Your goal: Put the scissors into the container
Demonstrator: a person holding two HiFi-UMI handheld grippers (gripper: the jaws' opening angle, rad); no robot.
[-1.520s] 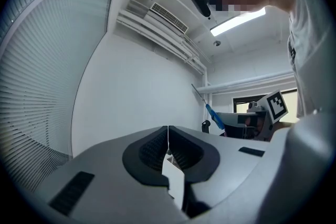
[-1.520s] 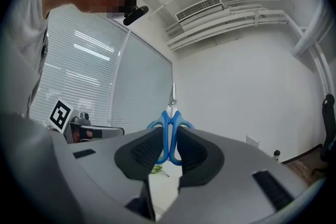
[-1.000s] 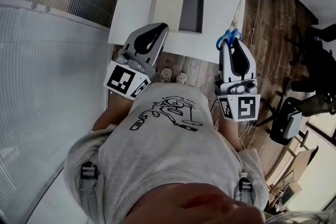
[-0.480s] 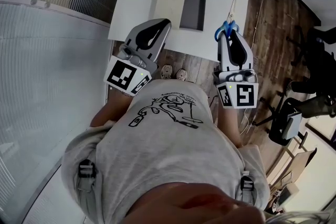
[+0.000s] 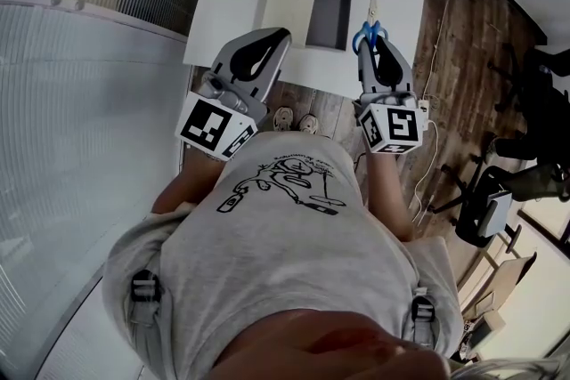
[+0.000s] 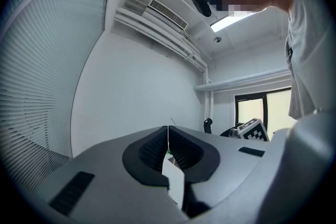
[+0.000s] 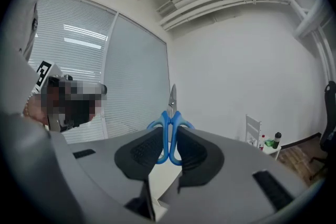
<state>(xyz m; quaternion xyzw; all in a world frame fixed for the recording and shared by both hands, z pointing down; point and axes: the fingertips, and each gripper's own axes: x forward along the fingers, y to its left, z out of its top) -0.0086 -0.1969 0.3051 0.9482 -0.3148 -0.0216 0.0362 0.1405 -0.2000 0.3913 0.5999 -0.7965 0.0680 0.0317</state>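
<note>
Right gripper [image 5: 371,38] clamping scissors [image 5: 370,20] (blue handles), container [image 5: 327,14] beside

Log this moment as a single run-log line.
stage: scissors held | right claw: shut on scissors, handles pinched, blades pointing away from person | left claw: shut, nothing between | container: scissors not yet in

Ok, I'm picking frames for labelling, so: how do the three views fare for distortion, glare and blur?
Head view: strong fisheye bending, evenly lit, table and scissors sharp. Left gripper view: round dark vignette, ceiling light glares, a mosaic patch at the top. Right gripper view: same vignette, scissors crisp, blinds bright, two mosaic patches at left.
</note>
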